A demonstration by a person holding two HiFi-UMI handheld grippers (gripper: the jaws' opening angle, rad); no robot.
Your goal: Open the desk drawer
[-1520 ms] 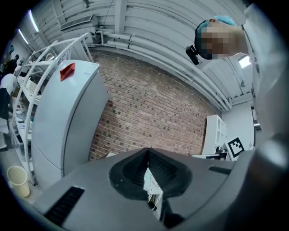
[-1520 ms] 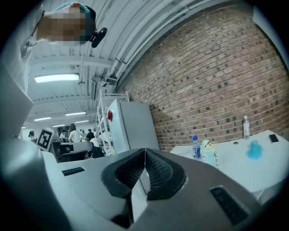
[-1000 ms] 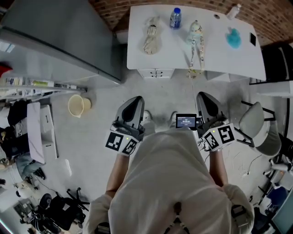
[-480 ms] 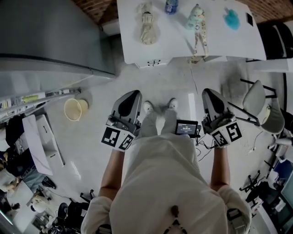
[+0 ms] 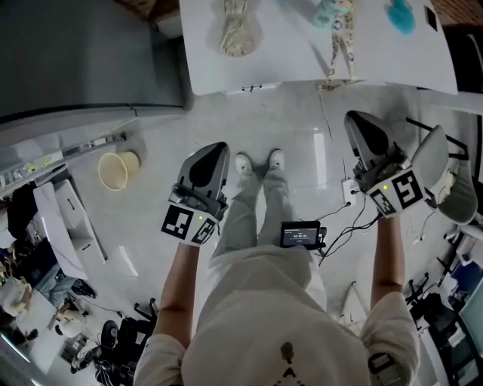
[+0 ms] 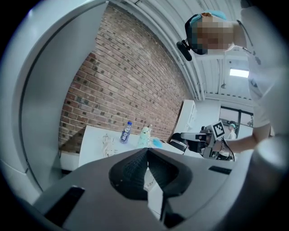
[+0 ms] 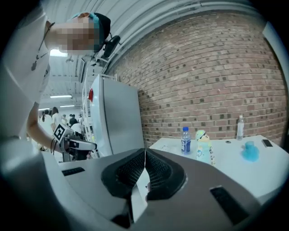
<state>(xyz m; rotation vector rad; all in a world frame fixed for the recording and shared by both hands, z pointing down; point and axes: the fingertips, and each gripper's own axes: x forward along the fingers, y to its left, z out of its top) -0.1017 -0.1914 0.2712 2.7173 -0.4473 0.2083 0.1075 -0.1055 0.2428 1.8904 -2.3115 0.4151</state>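
Note:
The white desk [image 5: 302, 64] runs along the top of the head view, and its drawer front [image 5: 253, 88] with small handles sits under the near edge. My left gripper [image 5: 217, 148] hangs over the floor to the left of my legs, short of the desk, shut and empty. My right gripper [image 5: 355, 118] is out at the right, nearer the desk edge, also shut and empty. In the left gripper view the jaws [image 6: 147, 151] meet with the desk [image 6: 95, 140] behind them. The right gripper view shows its jaws [image 7: 145, 151] closed in front of the desk [image 7: 235, 162].
On the desk stand a blue-labelled bottle [image 7: 185, 140], a teal-hatted doll [image 5: 339, 22] and a cream doll [image 5: 235, 30]. A grey cabinet [image 5: 75, 60] fills the upper left, with a cream bucket [image 5: 113, 170] below it. A chair [image 5: 445, 181] stands at the right. Cables trail over the floor [image 5: 339, 219].
The desk has slid toward the top of the head view. Both grippers have dropped lower, and the right one has swung out to the right. Both stay shut.

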